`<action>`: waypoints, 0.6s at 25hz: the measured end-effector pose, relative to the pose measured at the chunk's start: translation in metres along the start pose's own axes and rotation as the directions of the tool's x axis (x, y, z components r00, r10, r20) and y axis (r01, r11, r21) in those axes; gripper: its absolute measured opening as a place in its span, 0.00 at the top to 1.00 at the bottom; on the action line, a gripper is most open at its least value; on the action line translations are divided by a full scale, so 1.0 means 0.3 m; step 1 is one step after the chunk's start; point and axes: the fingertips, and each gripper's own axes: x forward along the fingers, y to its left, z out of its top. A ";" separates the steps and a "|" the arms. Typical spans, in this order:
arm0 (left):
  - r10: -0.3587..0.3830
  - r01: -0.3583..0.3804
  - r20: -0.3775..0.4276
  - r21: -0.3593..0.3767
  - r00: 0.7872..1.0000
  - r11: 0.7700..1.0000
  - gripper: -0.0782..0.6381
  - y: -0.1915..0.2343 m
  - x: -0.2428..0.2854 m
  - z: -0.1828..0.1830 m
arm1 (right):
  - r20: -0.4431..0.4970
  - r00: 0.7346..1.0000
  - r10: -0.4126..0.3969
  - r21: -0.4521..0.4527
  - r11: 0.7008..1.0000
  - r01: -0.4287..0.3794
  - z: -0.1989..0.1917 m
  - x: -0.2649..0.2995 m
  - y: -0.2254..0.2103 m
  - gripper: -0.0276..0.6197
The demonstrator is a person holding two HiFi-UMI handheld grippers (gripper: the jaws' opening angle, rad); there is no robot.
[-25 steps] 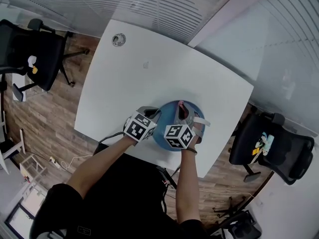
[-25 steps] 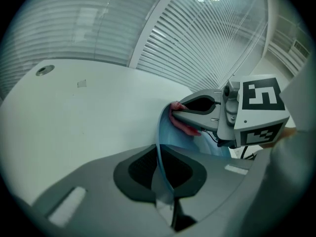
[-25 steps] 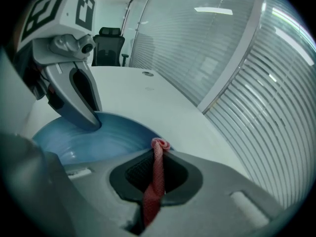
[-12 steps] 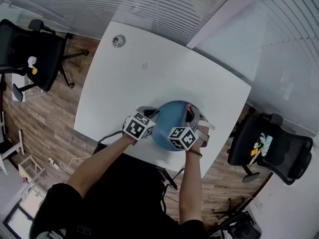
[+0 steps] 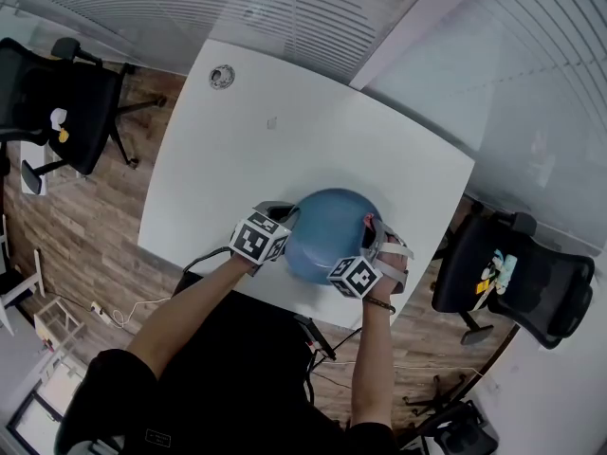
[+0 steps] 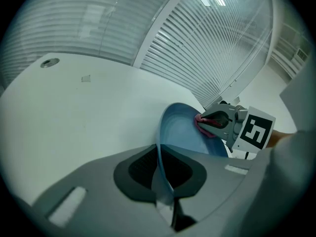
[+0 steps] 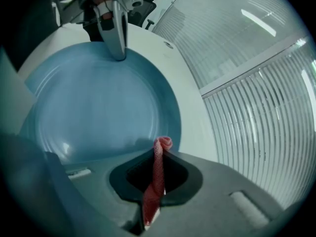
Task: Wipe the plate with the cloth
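Note:
A round blue plate (image 5: 324,230) is held tilted near the front edge of the white table (image 5: 247,150). My left gripper (image 5: 277,224) grips its left rim, and its jaws are closing on that rim. In the left gripper view the plate (image 6: 190,137) runs edge-on between the jaws. My right gripper (image 5: 373,240) is shut on a pink cloth (image 5: 368,221) at the plate's right rim. In the right gripper view the cloth (image 7: 158,169) stands pinched between the jaws, its curled tip touching the plate (image 7: 98,102) just inside the rim. The left gripper (image 7: 117,38) clamps the far rim.
A round cable grommet (image 5: 221,76) and a small mark (image 5: 272,121) lie on the far part of the table. Black office chairs stand at the left (image 5: 66,102) and right (image 5: 517,273) on the wooden floor. Slatted glass walls rise behind the table.
My right gripper has slid the cloth from the plate's far edge round to its right rim and rolled. The left gripper and plate have stayed put.

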 end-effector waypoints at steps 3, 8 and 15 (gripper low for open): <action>-0.001 0.001 0.008 -0.024 1.000 1.000 0.87 0.003 -0.002 -0.001 | -0.007 1.000 0.025 -0.014 1.000 -0.025 -0.039 -0.023 0.032 0.94; 0.004 -0.003 0.015 -0.046 1.000 0.999 0.87 0.007 -0.003 -0.006 | -0.019 0.996 0.086 -0.016 0.996 -0.086 -0.081 -0.070 0.102 0.94; 0.009 -0.007 0.023 -0.079 1.000 0.997 0.87 0.007 -0.010 -0.014 | -0.025 0.979 0.205 0.020 0.979 -0.204 -0.101 -0.141 0.213 0.94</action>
